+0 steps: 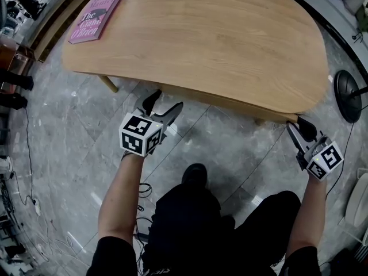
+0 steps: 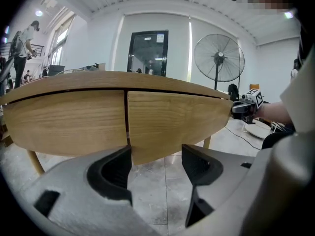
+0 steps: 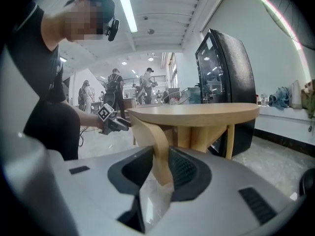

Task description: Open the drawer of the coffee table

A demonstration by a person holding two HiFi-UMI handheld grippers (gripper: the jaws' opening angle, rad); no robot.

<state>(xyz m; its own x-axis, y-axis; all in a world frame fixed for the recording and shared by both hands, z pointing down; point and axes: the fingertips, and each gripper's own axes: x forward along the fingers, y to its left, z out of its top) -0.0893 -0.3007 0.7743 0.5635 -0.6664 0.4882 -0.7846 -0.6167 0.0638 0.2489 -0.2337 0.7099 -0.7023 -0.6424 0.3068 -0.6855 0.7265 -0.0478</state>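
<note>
Right gripper (image 3: 161, 165): jaws closed on the end edge of the curved drawer front (image 3: 156, 136). Left gripper (image 2: 156, 157): jaws wide apart, the front's lower corner between them, untouched. Above both: coffee table (image 1: 218, 39) top. Handling, judged: stiff, smooth wood, no handle, moderate drag; grip the bottom edge, pull level.

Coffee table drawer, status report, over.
Left gripper open, at the lower edge of the drawer front. Right gripper shut on the end of the drawer front. Not visibly pulled out. Nothing blocking; pink book on tabletop.
</note>
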